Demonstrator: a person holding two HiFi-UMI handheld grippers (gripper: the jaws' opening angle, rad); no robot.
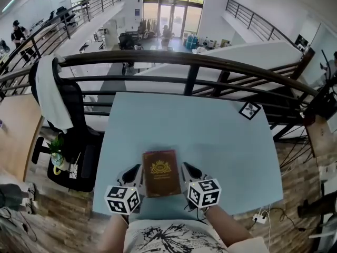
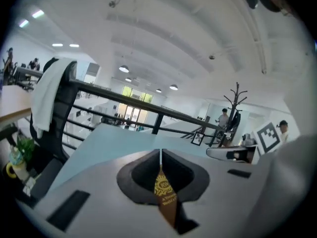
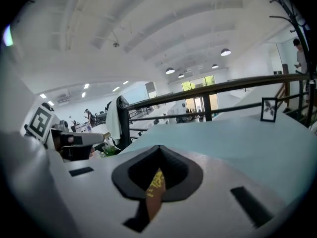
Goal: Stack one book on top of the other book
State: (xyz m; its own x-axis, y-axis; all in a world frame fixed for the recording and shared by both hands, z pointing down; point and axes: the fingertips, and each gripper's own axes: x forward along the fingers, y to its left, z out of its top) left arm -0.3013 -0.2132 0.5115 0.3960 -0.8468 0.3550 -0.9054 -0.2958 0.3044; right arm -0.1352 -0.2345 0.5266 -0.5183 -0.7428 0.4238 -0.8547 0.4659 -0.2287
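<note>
A brown book (image 1: 161, 172) with a gold crest lies near the front edge of the pale blue table (image 1: 210, 141). Only one cover shows from above; I cannot tell whether another book lies under it. My left gripper (image 1: 134, 172) hangs just left of the book and my right gripper (image 1: 190, 171) just right of it. Both are shut with nothing between the jaws. In the left gripper view the jaws (image 2: 160, 155) meet, and the book (image 2: 165, 190) shows below through the gap behind them. The right gripper view shows the same, with the jaws (image 3: 159, 150) together over the book (image 3: 155, 182).
A black office chair (image 1: 73, 136) draped with a white cloth stands left of the table, with a small potted plant (image 1: 57, 152) beside it. A dark railing (image 1: 189, 62) runs behind the far edge. A square marker tag (image 1: 249, 110) lies at the far right corner.
</note>
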